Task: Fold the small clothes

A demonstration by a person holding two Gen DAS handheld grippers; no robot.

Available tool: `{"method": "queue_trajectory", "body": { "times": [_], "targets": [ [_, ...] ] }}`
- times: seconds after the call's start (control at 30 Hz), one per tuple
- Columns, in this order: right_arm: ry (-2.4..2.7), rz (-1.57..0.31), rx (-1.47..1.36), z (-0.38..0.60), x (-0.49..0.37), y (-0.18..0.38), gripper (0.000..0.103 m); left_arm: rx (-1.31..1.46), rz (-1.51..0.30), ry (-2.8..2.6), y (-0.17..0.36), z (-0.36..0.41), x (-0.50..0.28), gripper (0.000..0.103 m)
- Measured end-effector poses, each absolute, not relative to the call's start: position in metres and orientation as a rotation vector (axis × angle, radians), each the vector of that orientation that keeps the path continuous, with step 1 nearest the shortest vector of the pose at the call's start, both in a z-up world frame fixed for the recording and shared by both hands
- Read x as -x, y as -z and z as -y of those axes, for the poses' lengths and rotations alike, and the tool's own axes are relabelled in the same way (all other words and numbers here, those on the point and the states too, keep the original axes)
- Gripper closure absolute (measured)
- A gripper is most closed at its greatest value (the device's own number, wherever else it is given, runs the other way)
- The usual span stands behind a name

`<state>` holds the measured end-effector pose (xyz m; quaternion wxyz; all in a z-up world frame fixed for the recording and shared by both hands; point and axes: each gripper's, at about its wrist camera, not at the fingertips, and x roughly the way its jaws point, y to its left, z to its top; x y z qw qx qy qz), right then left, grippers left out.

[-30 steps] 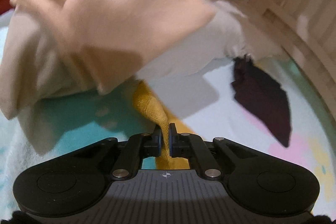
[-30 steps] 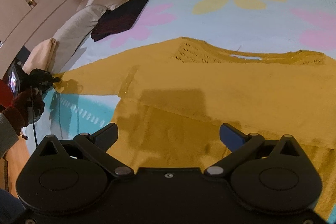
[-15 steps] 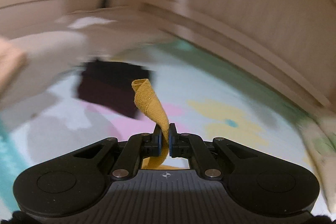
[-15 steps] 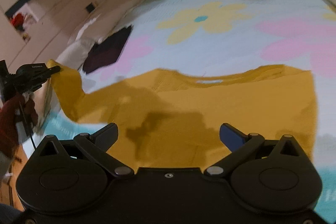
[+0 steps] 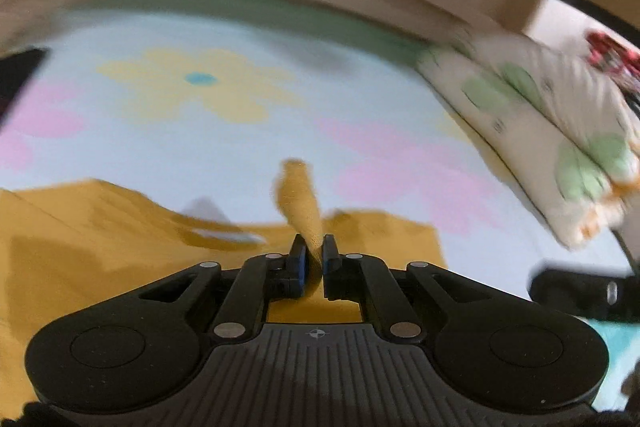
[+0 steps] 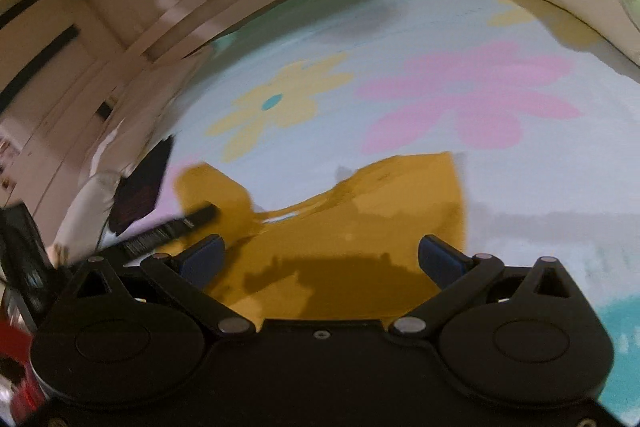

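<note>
the left gripper (image 5: 315, 255) has its fingers (image 5: 298, 259) clamped on a sleeve end (image 5: 300, 199) of the yellow sweater (image 6: 360, 227), held raised above the body panel. the right gripper (image 6: 320, 255) hovers over the sweater with fingers (image 6: 202, 255) spread, holding nothing. the sweater lies flat on the flowered bedspread (image 6: 460, 99). recommended procedure: carry the sleeve across the chest, lower it flat, release only once the fabric rests without wrinkles.
</note>
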<state>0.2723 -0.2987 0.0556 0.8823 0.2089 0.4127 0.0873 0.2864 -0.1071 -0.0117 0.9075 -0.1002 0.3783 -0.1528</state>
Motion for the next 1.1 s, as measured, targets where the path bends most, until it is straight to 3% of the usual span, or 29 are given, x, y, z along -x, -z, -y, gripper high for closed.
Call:
{"method": "queue_trajectory", "body": {
  "times": [0.07,0.17,0.37,0.63,0.9,1.0,1.1],
  "targets": [
    [-0.167,-0.860,-0.449,0.303,-0.274,-0.053,0.000,0.224,-0.802,0.405,0.020,0.115,-0.284,0.069],
    [-0.146,-0.857,-0.461,0.308,-0.278,-0.051,0.000,0.237,-0.792,0.469,0.016,0.113,-0.285,0.062],
    [-0.145,-0.860,-0.467,0.312,-0.287,-0.039,0.000,0.162,-0.771,0.327,0.009,0.065,-0.289,0.059],
    [-0.240,-0.931,-0.499,0.288,-0.311,-0.004,0.001,0.067,-0.922,0.085,0.049,-0.020,-0.307,0.059],
    [-0.269,-1.034,-0.423,0.257,-0.321,0.024,0.025,0.039,-0.953,0.081,0.063,-0.070,-0.305,0.054],
    [-0.219,-1.053,-0.385,0.253,-0.320,0.032,0.025,0.055,-0.955,0.113,0.065,-0.071,-0.305,0.042],
    [-0.241,-1.053,-0.373,0.252,-0.318,0.035,0.024,0.075,-0.943,0.115,0.063,-0.073,-0.306,0.040]
  ]
}}
